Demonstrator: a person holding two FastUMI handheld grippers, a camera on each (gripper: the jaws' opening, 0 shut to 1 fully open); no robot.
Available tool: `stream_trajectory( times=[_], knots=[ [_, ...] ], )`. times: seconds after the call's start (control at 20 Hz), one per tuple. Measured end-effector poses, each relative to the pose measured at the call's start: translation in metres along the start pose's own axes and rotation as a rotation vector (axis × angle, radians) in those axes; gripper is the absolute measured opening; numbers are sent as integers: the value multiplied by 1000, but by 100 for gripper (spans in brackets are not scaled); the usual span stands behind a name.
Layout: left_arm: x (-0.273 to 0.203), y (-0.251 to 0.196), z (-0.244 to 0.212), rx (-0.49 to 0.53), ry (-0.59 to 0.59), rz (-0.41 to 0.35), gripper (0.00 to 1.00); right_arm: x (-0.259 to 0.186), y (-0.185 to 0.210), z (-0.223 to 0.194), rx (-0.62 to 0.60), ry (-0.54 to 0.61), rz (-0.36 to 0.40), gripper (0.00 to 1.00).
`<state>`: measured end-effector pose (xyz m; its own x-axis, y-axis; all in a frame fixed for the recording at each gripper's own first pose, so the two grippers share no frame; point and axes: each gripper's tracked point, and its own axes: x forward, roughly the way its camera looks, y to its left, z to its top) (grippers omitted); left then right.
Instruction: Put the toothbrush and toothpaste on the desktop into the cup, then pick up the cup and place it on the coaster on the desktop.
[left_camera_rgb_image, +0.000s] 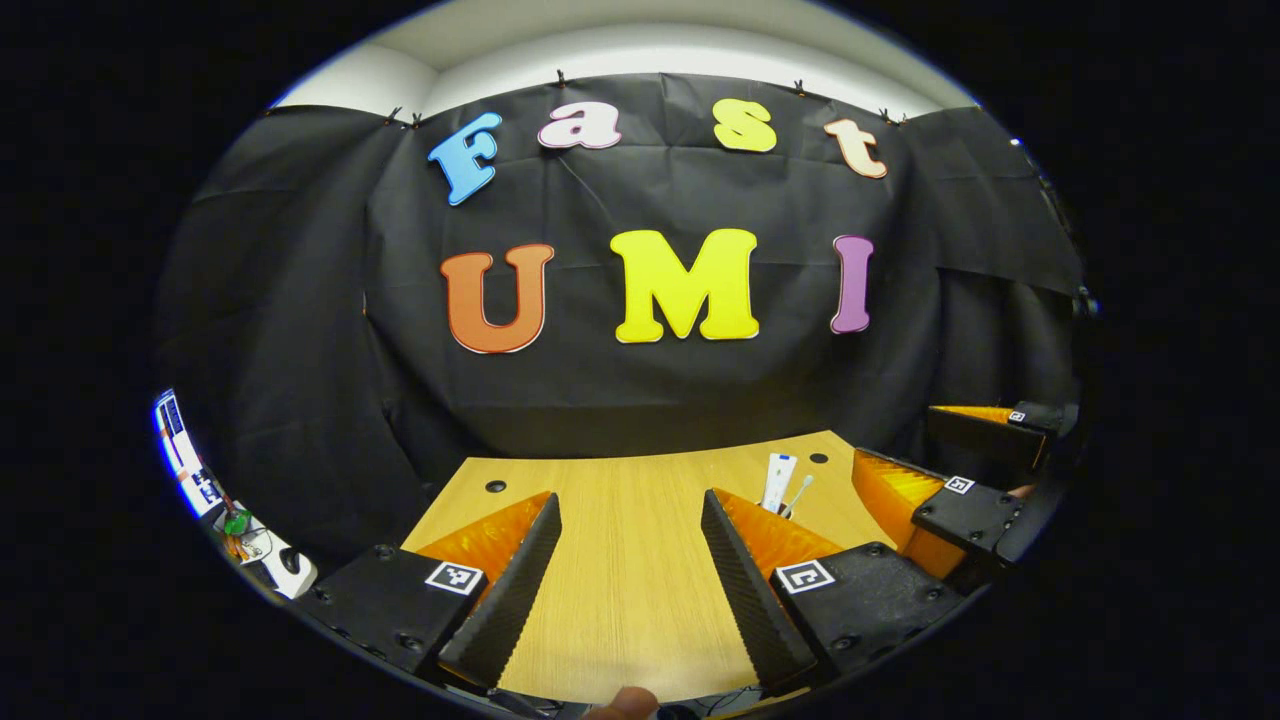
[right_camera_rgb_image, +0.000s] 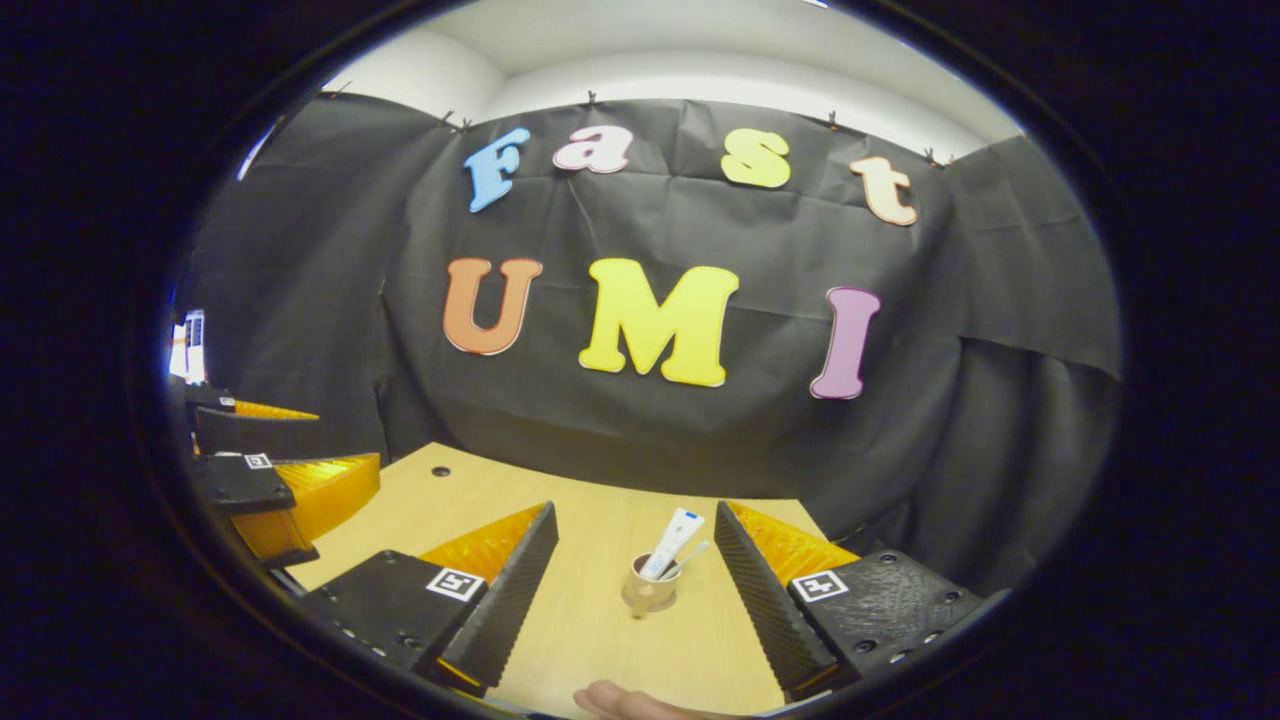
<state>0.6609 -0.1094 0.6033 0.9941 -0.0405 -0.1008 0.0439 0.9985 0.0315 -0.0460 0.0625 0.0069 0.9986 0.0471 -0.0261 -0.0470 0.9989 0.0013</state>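
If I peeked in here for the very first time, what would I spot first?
Probably the little cup standing on the wooden desktop, with the toothpaste and the toothbrush poking out of its top. It sits just ahead of the right gripper, whose two fingers stand wide open on either side of it. In the right gripper view the left gripper waits off at the left edge, open and holding nothing.

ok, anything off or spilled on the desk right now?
Nothing spilled. The cup stands upright on the desk, with the toothpaste and toothbrush leaning inside it. Whether a coaster lies under it cannot be told. Both the left gripper and the right gripper are open.
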Motion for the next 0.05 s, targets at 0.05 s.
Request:
stream_trajectory(
  times=[0.05],
  knots=[
    [-2, 2, 0, -8, -1, 5, 90, -1, 6, 2, -3, -1, 10, 95]
  ],
)
